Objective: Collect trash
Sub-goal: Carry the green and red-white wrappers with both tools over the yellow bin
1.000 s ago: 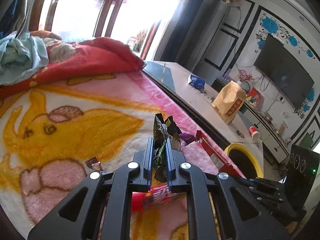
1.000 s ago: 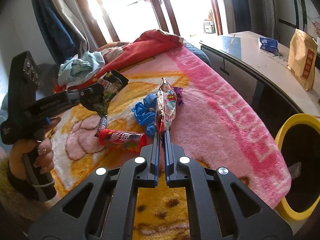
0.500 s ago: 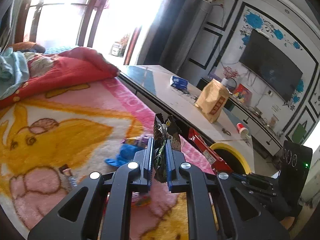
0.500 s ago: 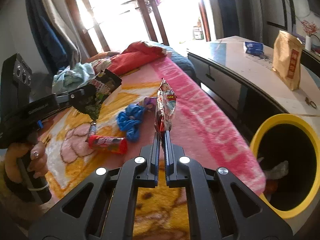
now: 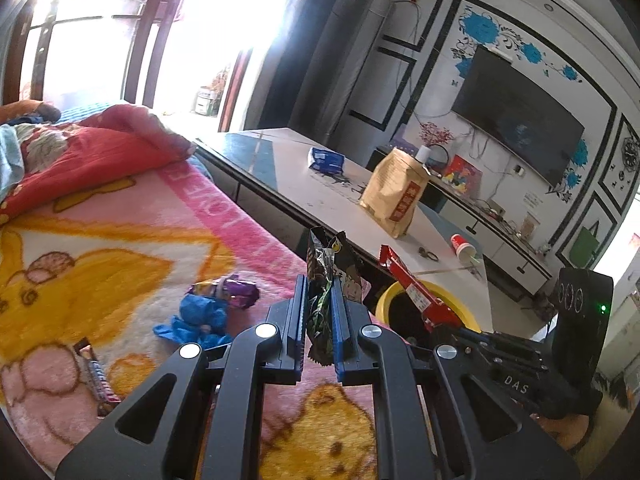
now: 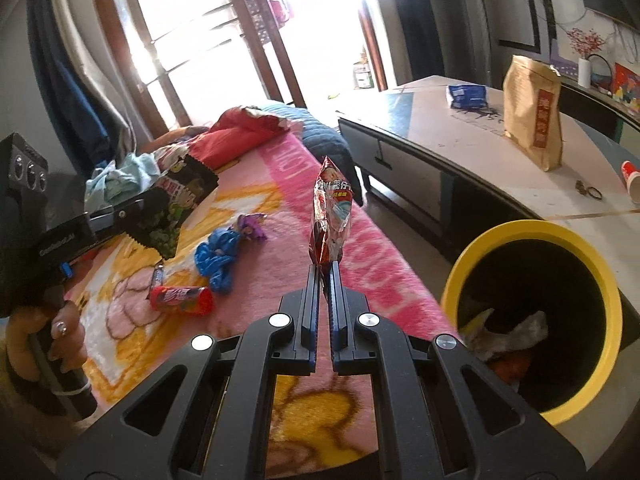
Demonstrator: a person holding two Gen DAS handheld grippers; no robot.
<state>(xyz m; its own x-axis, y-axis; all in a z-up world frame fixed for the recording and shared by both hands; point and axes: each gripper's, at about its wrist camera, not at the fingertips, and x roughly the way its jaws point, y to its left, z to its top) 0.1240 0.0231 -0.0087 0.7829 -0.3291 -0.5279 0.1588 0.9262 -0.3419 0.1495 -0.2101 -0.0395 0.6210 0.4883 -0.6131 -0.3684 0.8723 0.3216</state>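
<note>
My left gripper is shut on a dark green snack bag, held above the blanket; it also shows in the right wrist view. My right gripper is shut on a red snack wrapper, held upright left of the yellow-rimmed trash bin; the wrapper and the bin show in the left wrist view too. On the blanket lie a blue crumpled wrapper, a purple wrapper, a red tube wrapper and a candy bar.
The pink and yellow blanket covers the bed, with a red quilt and clothes at its far end. A low table beyond the bin carries a brown paper bag, a blue packet and a red cup.
Both grippers have swung right toward the bin with their wrappers held. The bin now looks larger and closer in the right wrist view.
</note>
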